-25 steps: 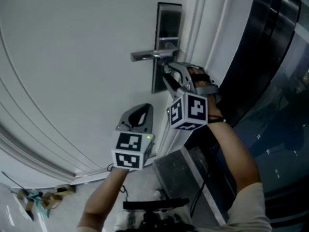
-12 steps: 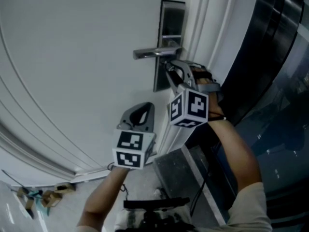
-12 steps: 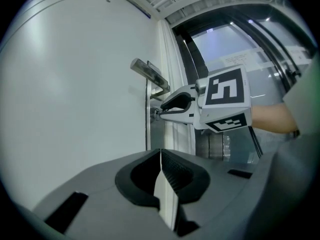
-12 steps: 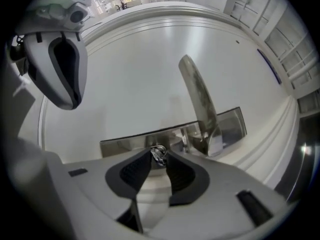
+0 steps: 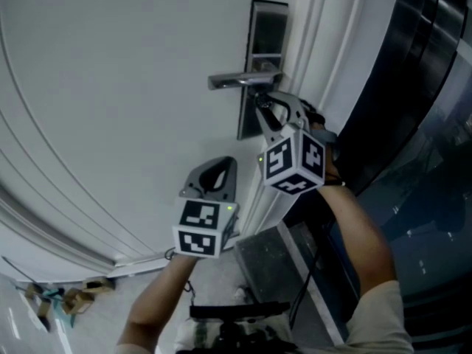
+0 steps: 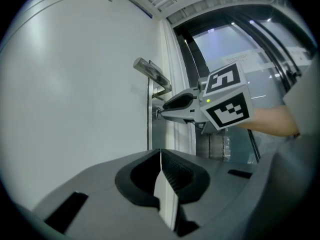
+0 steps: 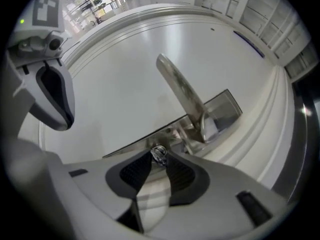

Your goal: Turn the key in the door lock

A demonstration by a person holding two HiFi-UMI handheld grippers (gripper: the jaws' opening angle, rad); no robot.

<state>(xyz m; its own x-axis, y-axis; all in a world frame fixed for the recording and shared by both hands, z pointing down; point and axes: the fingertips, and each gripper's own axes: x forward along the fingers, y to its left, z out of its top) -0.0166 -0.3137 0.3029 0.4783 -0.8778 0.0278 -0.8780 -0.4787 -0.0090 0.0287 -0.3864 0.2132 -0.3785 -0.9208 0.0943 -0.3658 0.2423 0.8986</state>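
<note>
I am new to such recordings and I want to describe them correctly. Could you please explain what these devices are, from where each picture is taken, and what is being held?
There is no robot: a person holds a two-jaw gripper in each hand. The cubes with black squares are parts of the grippers. The head view comes from a camera on the person's head and shows a white door with a lever handle on a metal lock plate. The other two views come from a camera on each gripper. The right gripper is closed on a small key that sits in that plate. The left gripper is closed on nothing, away from the plate.
</note>
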